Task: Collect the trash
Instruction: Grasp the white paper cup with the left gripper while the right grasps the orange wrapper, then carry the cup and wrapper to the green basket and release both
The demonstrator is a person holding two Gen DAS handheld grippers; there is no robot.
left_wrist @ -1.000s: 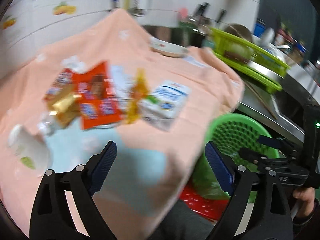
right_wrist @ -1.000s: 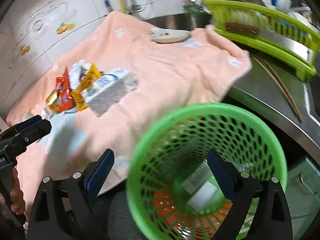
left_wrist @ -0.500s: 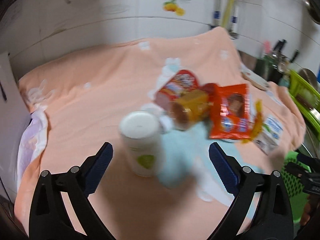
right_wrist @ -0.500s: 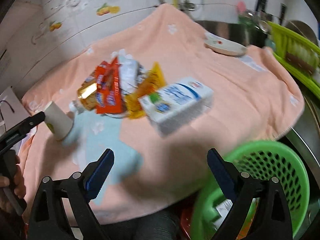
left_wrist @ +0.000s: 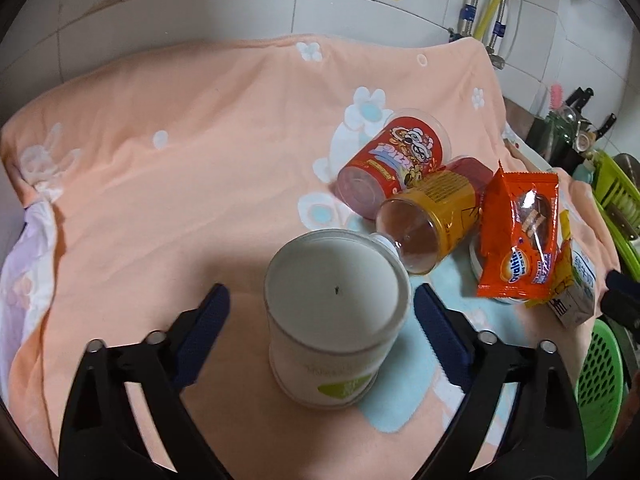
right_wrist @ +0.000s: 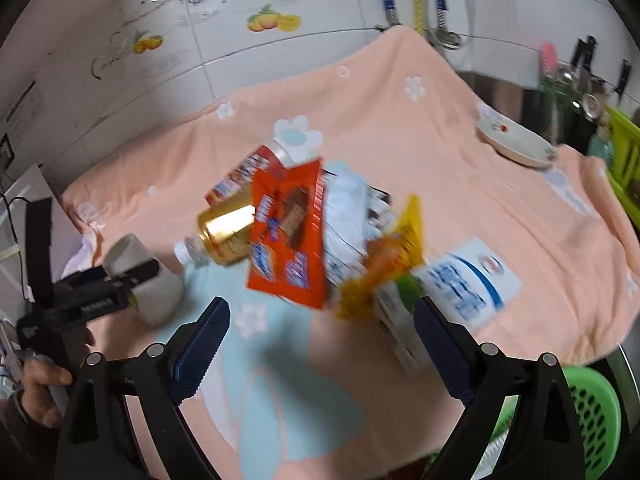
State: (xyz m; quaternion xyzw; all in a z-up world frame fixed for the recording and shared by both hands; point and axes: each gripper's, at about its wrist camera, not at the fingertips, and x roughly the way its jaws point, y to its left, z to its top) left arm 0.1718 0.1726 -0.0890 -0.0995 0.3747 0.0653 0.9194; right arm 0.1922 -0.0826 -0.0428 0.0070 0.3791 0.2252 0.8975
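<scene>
White cup (left_wrist: 336, 320) stands upright on the peach cloth (left_wrist: 180, 152) over the counter, between the left tool's (left_wrist: 320, 336) wide, just-narrowing jaws; pads clear of it. Beside it: gold can (left_wrist: 432, 216), red tub (left_wrist: 392, 160), orange wrapper (left_wrist: 520, 236), milk carton (right_wrist: 452, 292). Right tool (right_wrist: 320, 344), also wide and narrowing, holds nothing. Green basket (right_wrist: 592, 412) sits at the counter's edge.

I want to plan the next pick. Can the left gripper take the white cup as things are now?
Probably yes. The white cup stands upright between the open fingers of the left gripper, not yet touched by either. The gold can lies close behind it but does not block the sides.
</scene>
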